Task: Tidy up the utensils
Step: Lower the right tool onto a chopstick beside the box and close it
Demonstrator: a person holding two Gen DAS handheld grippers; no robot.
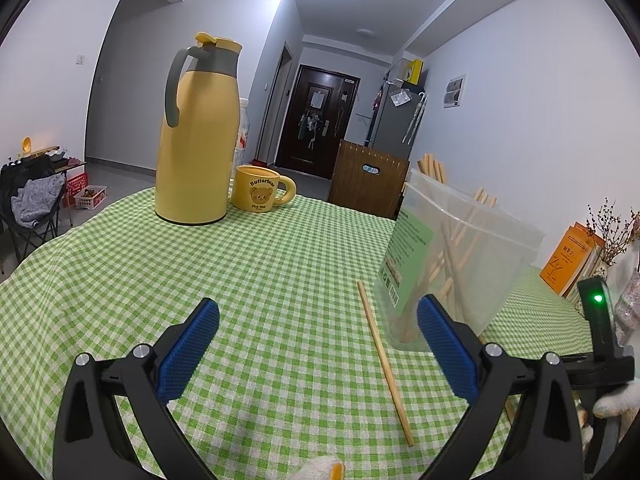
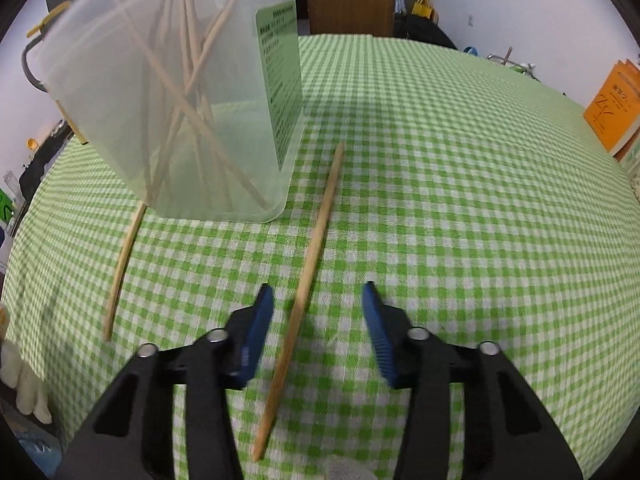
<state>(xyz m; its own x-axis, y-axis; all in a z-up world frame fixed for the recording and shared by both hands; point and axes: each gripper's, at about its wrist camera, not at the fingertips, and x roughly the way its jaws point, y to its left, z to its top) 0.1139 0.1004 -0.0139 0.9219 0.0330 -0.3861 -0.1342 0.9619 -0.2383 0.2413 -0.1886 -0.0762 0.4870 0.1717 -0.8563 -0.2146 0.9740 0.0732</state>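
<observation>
The right gripper (image 2: 318, 332) has its blue ribbed pads (image 2: 256, 336) apart, straddling a long pale wooden chopstick (image 2: 304, 296) without pressing it; the stick lies flat on the green-and-white checked tablecloth (image 2: 460, 208), pointing towards one o'clock; at eleven o'clock stands a translucent plastic tub (image 2: 168, 92) holding more chopsticks leaning crossed; a second loose chopstick (image 2: 122, 268) lies at nine o'clock, its far end at the tub's base. The left gripper (image 1: 318, 344) hovers released, empty; a yellow thermos jug (image 1: 198, 132) and yellow bear mug (image 1: 260, 190) sit at eleven o'clock.
</observation>
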